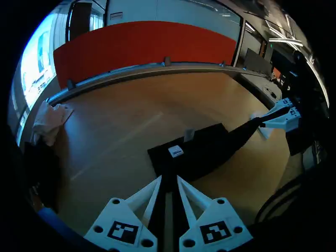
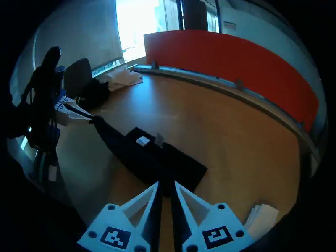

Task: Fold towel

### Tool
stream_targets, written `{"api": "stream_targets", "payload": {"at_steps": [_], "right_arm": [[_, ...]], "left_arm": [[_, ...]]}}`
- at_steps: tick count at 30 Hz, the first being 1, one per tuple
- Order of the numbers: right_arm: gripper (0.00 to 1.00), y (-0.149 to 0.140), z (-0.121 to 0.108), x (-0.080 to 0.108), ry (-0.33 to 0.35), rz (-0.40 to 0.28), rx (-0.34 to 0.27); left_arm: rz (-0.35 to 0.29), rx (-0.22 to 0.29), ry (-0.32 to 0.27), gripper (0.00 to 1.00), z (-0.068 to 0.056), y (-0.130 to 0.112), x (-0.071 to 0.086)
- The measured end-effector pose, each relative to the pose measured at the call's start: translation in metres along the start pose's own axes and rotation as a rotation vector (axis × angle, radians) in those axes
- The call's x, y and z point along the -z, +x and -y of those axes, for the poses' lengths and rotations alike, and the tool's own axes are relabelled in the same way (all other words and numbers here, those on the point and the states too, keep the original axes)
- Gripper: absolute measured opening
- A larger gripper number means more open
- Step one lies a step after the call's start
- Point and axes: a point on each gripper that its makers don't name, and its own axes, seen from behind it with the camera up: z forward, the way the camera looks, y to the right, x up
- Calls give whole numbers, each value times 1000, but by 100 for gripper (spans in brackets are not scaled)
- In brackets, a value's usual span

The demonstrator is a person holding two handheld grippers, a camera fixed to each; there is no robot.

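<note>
Left gripper [image 1: 169, 185] and right gripper [image 2: 166, 187] each have jaws clenched on opposite ends of the black towel [image 1: 201, 151], lying narrow across the desk [image 1: 126, 113]; probably one fold made, more remaining

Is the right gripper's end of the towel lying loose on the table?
No: the right gripper pinches a corner of the black towel, which stretches up to its fingers.

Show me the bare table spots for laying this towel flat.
Broad bare tabletop runs between the towel and the red divider, and on toward the pale cloth heap. Crowded: that heap's corner, and the near edge where the left gripper and right gripper pinch the towel.
</note>
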Motion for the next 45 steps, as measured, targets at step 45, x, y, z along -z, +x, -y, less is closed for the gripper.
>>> {"api": "stream_targets", "payload": {"at_steps": [45], "right_arm": [[21,-48,-72,-96,-100,110,-92]], "left_arm": [[62,48,74,12,27,-20,-119]]}}
